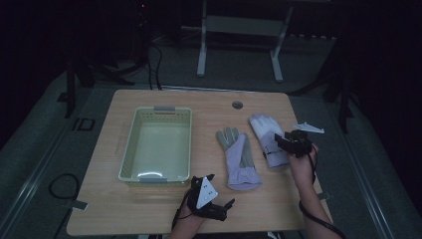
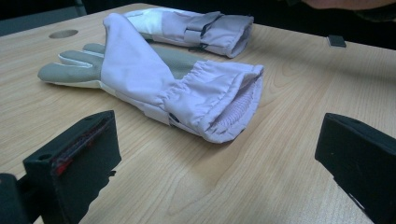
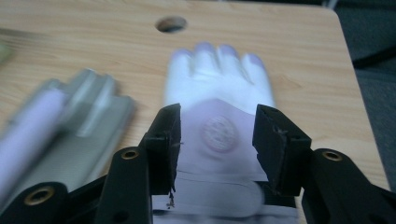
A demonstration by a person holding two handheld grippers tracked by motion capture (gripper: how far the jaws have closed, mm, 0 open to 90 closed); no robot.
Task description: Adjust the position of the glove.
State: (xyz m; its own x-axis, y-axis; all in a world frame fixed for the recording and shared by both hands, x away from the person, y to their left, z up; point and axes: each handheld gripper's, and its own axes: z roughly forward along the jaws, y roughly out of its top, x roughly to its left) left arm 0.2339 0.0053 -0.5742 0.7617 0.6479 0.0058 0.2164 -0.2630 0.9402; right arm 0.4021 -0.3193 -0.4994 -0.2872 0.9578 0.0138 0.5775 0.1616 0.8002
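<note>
Two lilac work gloves lie side by side on the wooden table (image 1: 149,209). The left glove (image 1: 239,157) is folded over itself, grey palm showing, its cuff towards me (image 2: 154,79). The right glove (image 1: 267,137) lies flat, fingers pointing away (image 3: 217,79). My right gripper (image 1: 282,140) hovers over that glove's cuff end, open, with the glove's round patch seen between its jaws (image 3: 216,135), which do not press on it. My left gripper (image 1: 220,190) rests near the front edge, wide open (image 2: 219,154), pointing at the folded glove's cuff with nothing between its jaws.
A pale green plastic basket (image 1: 130,144) stands on the left half of the table. A round cable hole (image 1: 237,105) sits near the far edge. Beyond the table are a dark floor, cables and the legs of a white stand (image 1: 201,55).
</note>
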